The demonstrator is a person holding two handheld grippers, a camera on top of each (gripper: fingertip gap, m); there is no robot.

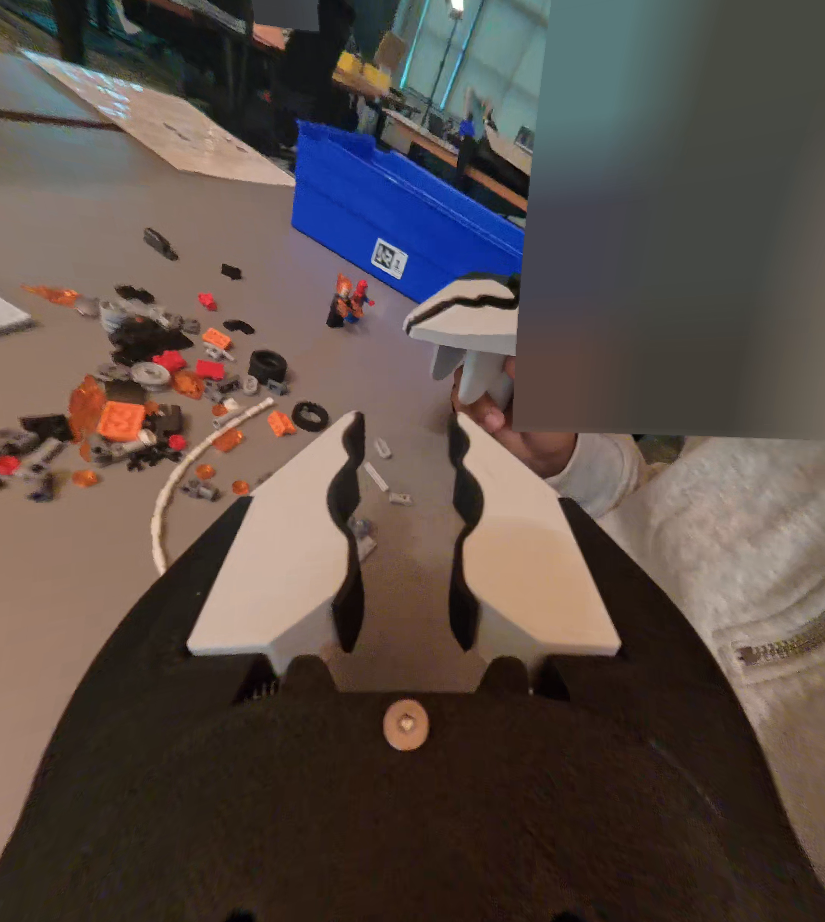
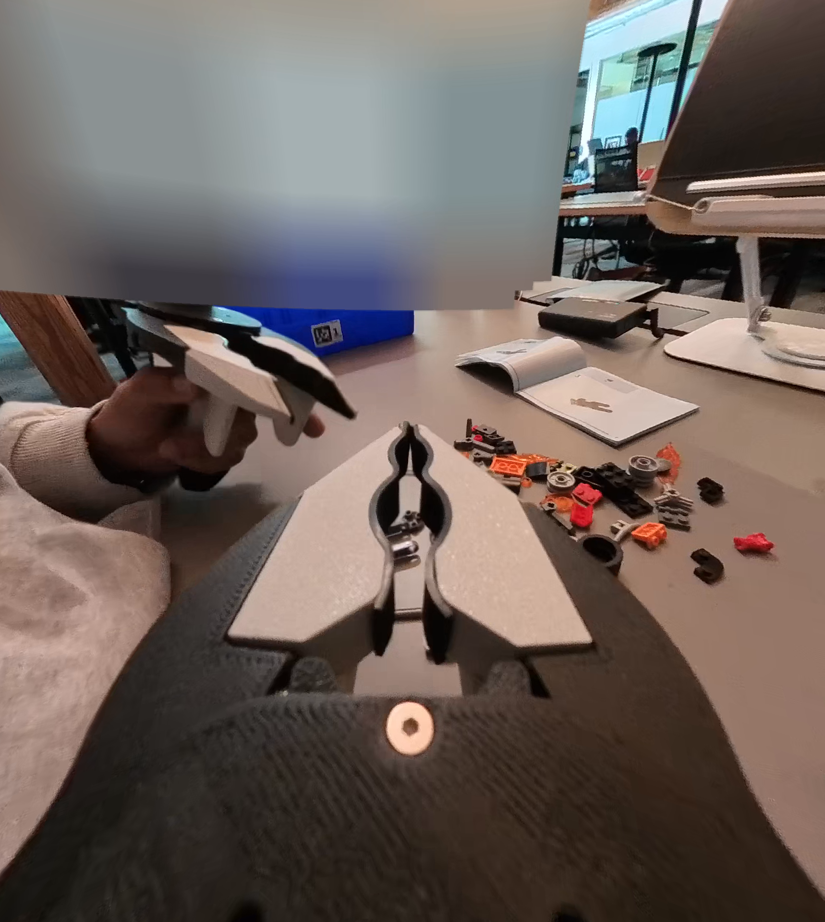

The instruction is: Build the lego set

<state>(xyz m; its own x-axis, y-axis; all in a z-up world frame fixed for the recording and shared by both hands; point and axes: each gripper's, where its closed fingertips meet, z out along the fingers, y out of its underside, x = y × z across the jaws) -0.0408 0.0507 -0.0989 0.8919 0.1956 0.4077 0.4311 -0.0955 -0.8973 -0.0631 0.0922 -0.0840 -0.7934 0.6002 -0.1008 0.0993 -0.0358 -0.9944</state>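
Left gripper (image 1: 406,424): 2 pale grey wedge-shaped fingers with wavy black inner pads, spread wide with bare table between them; it hangs above the table, gripping nothing; black textured mount with 1 round metal screw behind.
Right gripper (image 2: 409,428): same build; tips pressed together, the wavy pads leaving oval gaps farther back; small dark and grey pieces show through a gap, but whether they are pinched or lie on the table beneath cannot be told.
Hands: a hand (image 2: 161,434) in a cream fleecy sleeve grips the left tool's handle.
Lego pieces (image 1: 151,384): loose scatter on the table, left of the left gripper and just right of the right one; orange translucent flame shapes, red and orange studded plates, black plates, grey wheel hubs, 2 black rubber tyres (image 1: 309,415), a curved white segmented tube (image 1: 186,479).
Minifigures (image 1: 349,302): 2, upright, close together, near the blue bin.
Blue bin (image 1: 375,199): glossy plastic, rectangular, bearing a square marker sticker.
Booklet (image 2: 580,386): open, pale pages, beyond the pieces.
Table (image 1: 76,574): smooth matte grey-brown.
Monitor stand (image 2: 769,344): white flat base, far right.
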